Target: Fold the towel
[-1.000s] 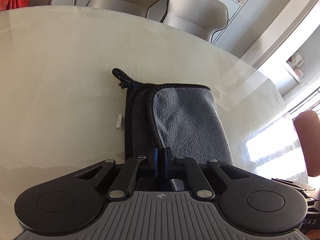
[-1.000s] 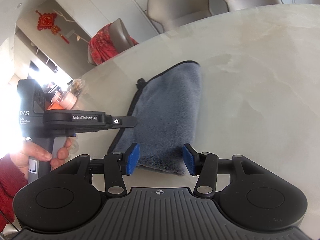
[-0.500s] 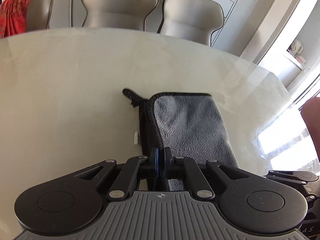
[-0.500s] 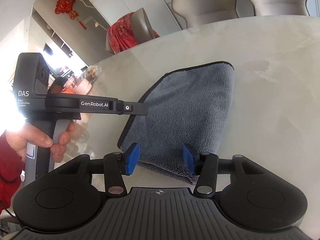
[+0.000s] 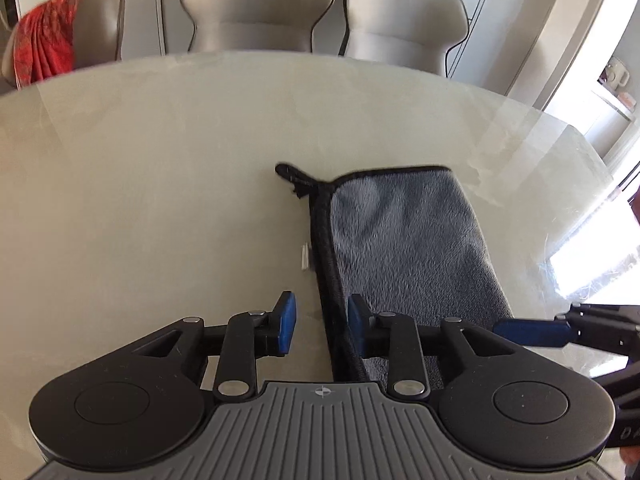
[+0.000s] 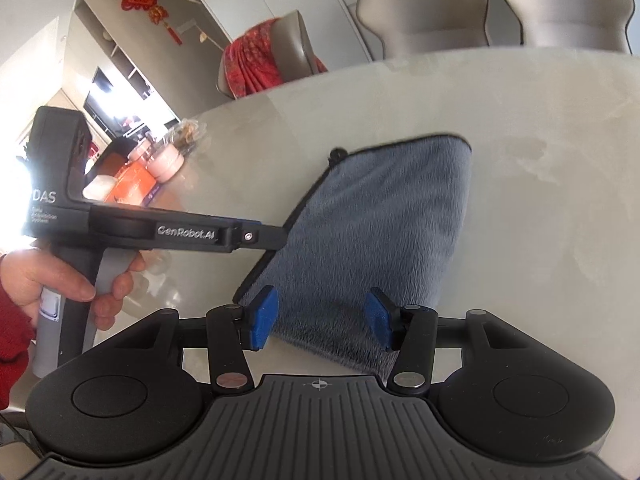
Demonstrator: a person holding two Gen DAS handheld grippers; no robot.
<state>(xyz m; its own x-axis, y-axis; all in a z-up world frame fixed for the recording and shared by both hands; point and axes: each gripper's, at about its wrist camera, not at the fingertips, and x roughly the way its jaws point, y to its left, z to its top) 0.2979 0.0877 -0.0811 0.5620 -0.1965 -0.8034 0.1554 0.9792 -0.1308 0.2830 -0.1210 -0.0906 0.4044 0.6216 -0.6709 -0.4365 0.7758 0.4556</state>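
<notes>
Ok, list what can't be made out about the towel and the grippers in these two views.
- Towel, near end: left wrist view, hidden behind the left gripper body.
- Towel's near right corner: right wrist view, covered by the right gripper.
- Number of folded layers: only the top face and a dark bound edge show.
- White tag beside the towel: too small to read.
- Left gripper's fingertips: right wrist view, hard to separate.
</notes>
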